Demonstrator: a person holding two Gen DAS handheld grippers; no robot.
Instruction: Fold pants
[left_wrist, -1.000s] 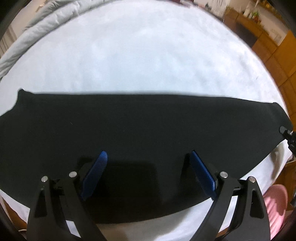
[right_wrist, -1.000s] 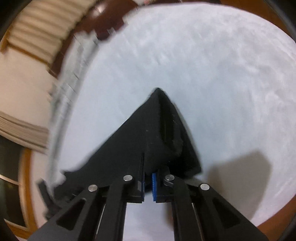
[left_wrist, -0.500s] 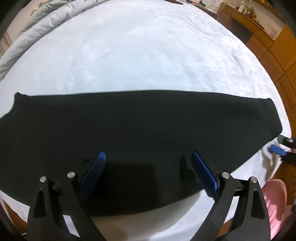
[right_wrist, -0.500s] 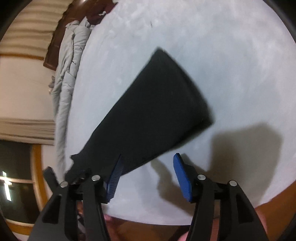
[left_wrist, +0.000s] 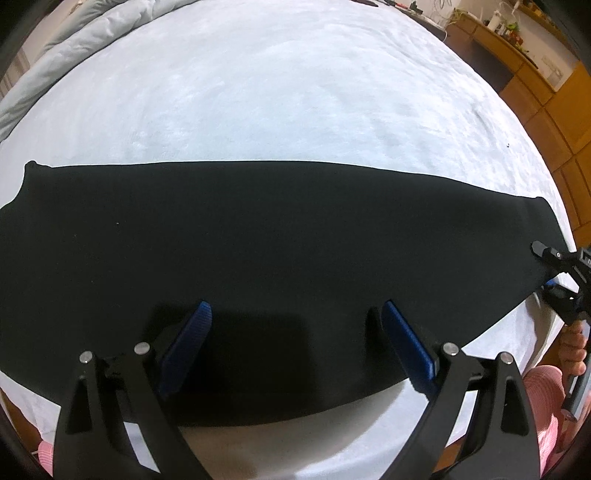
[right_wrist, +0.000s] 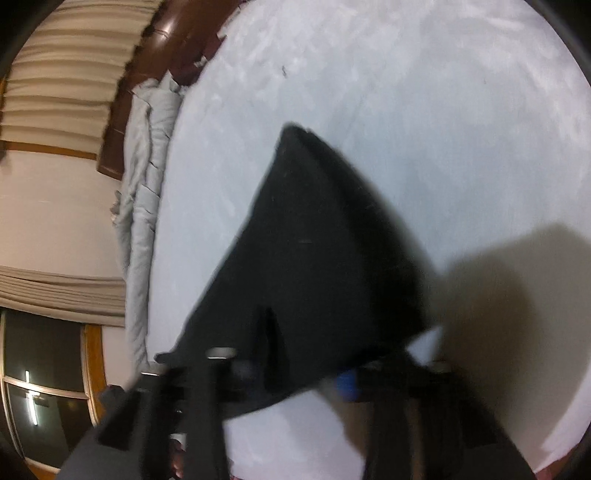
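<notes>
We see the black pants (left_wrist: 280, 251) lying flat across the white bed (left_wrist: 295, 92). Our left gripper (left_wrist: 295, 339) hovers over them, jaws wide apart. Our right gripper (right_wrist: 291, 376) has just been closing at the pants' end; the blur hides whether it grips.

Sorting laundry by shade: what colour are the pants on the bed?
Plain black pants, clearest in the left wrist view.

A bedroom in a home — a wide bed with a white sheet (left_wrist: 295, 92) fills both views. A grey duvet (right_wrist: 144, 192) lies bunched along the sheet's left edge against a dark wooden headboard (right_wrist: 147, 74). Beige curtains (right_wrist: 55, 74) and a dark window (right_wrist: 40, 387) sit at the left; wooden cabinets (left_wrist: 546, 103) with small clutter on top stand at the upper right.
</notes>
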